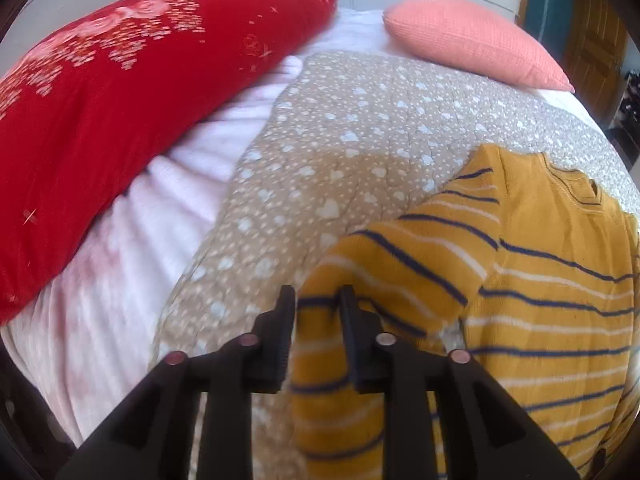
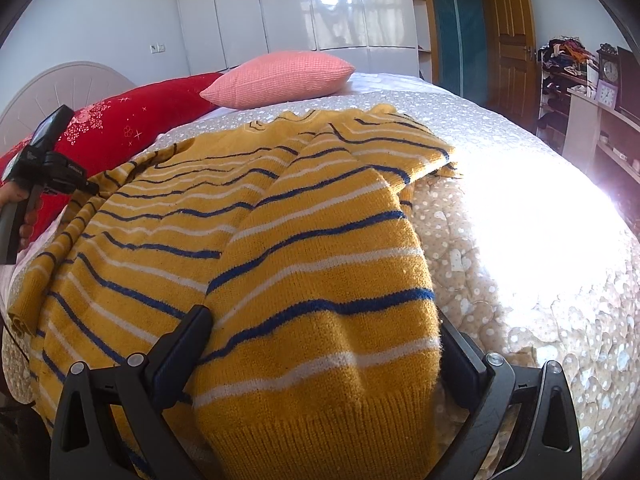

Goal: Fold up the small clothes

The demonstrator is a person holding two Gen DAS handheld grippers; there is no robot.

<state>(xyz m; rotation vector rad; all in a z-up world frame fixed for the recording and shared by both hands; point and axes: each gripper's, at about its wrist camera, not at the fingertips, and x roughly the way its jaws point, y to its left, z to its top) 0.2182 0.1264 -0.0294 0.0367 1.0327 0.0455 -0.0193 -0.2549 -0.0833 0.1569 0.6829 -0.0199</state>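
A mustard striped sweater lies spread on the heart-print quilt, filling the frame's centre. The left gripper pinches a sleeve at lower centre, apparently clamped. The right gripper stands wide apart around the folded sleeve.

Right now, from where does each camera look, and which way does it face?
Left wrist: on the left gripper, facing down along its fingers at the sweater sleeve between them, the quilt and the red pillow beyond.
Right wrist: on the right gripper, facing across the bed toward the wardrobe; its fingers straddle the other sleeve. The left gripper and a hand show at the left edge.
Shared: sweater, quilt, red pillow, pink pillow.
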